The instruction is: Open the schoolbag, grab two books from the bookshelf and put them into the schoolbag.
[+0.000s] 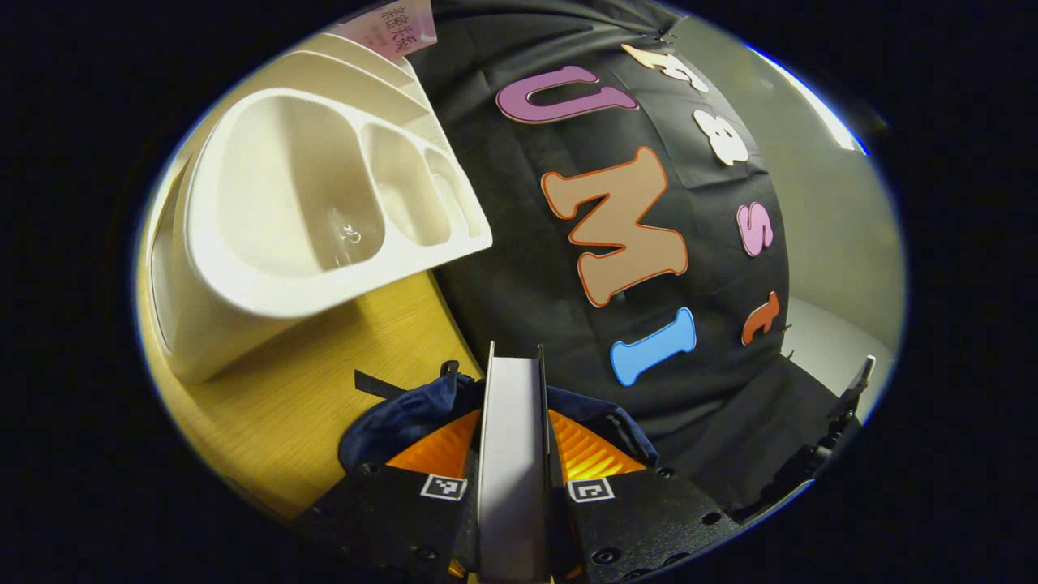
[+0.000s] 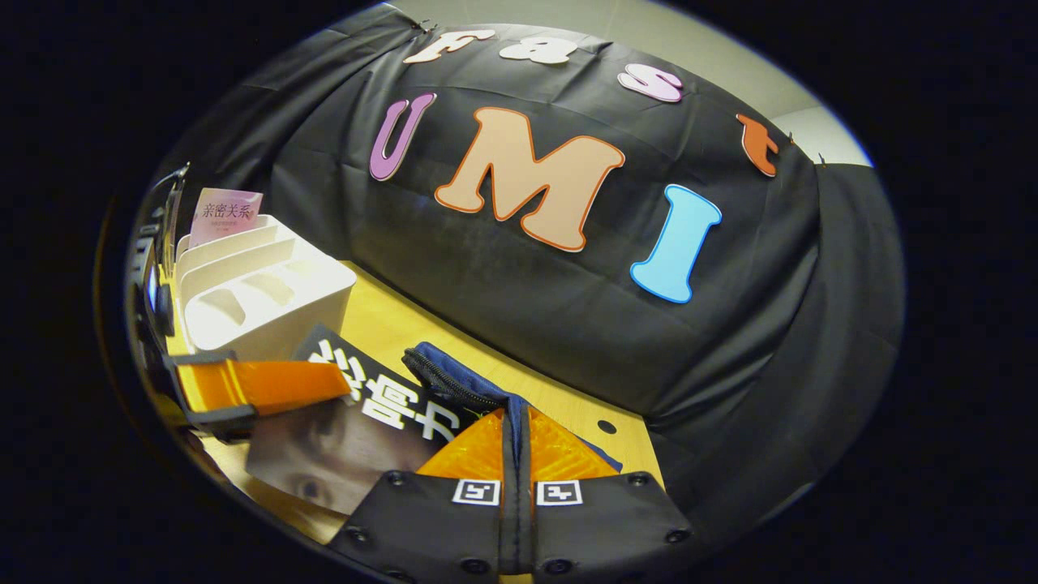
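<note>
In the left gripper view my left gripper [image 1: 512,430] is shut on a book [image 1: 511,487], held edge-on with its pale page block facing me, just above the dark blue schoolbag [image 1: 397,422]. The right gripper view shows the same book [image 2: 365,422] with a dark cover, one finger [image 2: 259,385] of the left gripper lying across it. My right gripper [image 2: 515,442] is shut on a thin edge of the schoolbag [image 2: 454,381], beside its open zipper. The white bookshelf [image 2: 259,300] stands at the left with a pink book [image 2: 227,212] in its rear slot.
The white bookshelf [image 1: 268,211] looms close at the upper left, its front compartments bare, with the pink book [image 1: 401,20] behind. The wooden table [image 1: 268,405] ends at the black cloth wall. A small dark hole [image 2: 606,426] marks the tabletop near the bag.
</note>
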Motion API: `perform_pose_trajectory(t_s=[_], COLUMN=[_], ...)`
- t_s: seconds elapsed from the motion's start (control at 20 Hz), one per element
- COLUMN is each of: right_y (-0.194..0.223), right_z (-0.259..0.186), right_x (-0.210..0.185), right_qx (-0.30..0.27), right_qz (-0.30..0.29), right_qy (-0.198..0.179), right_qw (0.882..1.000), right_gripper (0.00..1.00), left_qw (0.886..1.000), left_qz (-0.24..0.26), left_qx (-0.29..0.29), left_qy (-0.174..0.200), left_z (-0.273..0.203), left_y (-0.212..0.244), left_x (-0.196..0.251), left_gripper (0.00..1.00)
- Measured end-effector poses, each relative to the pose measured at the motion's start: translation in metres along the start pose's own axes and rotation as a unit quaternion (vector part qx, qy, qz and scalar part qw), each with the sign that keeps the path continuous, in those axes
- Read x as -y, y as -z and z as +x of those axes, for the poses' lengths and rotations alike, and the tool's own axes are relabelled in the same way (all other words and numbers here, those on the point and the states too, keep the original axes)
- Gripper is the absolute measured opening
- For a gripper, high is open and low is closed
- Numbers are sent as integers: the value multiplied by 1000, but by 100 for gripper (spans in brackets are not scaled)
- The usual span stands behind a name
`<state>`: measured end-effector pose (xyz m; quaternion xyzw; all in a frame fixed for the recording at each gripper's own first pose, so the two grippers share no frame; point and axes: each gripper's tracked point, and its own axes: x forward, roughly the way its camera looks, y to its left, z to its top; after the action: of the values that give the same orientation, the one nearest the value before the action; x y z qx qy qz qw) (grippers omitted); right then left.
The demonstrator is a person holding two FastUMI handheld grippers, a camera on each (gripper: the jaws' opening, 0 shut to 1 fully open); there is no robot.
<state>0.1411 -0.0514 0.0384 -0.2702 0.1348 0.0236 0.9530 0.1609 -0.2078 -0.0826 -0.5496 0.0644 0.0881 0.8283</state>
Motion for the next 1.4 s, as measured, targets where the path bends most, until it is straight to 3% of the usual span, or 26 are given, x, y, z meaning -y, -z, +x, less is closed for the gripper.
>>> perform_pose_trajectory(t_s=[0.35,0.7,0.8,0.85,0.95,1.0,1.05,1.2,1.25,1.4], right_y=[5,6,6,6,7,8,9,8,9,9], right_z=[-7,-7,-5,-6,-5,-5,-5,-3,-3,-3], right_x=[-7,-4,0,1,0,-1,-4,-2,-1,3], right_qx=[1,-2,-5,-7,-9,-11,-14,-17,-18,-22], right_qz=[25,45,48,49,55,56,53,51,53,57], right_qy=[-29,-33,-27,-25,-25,-27,-29,-26,-25,-21], right_qw=[999,998,998,998,998,998,998,998,998,998], right_gripper=[3,3,3,3,3,3,3,3,3,3], left_qw=[999,998,999,999,999,998,995,991,991,987], left_qz=[-25,-1,6,14,33,45,73,90,95,134], left_qx=[19,38,25,13,-14,-29,-64,-89,-86,-81], left_qy=[-37,-44,-45,-43,-36,-33,-33,-30,-32,-33], left_z=[28,37,30,30,26,24,17,-2,-4,-17], left_y=[34,51,57,62,71,79,93,97,89,73], left_x=[-16,-22,-25,-25,-22,-23,-26,-31,-31,-27], left_gripper=[30,32,34,43,47,58,45,72,93,95])
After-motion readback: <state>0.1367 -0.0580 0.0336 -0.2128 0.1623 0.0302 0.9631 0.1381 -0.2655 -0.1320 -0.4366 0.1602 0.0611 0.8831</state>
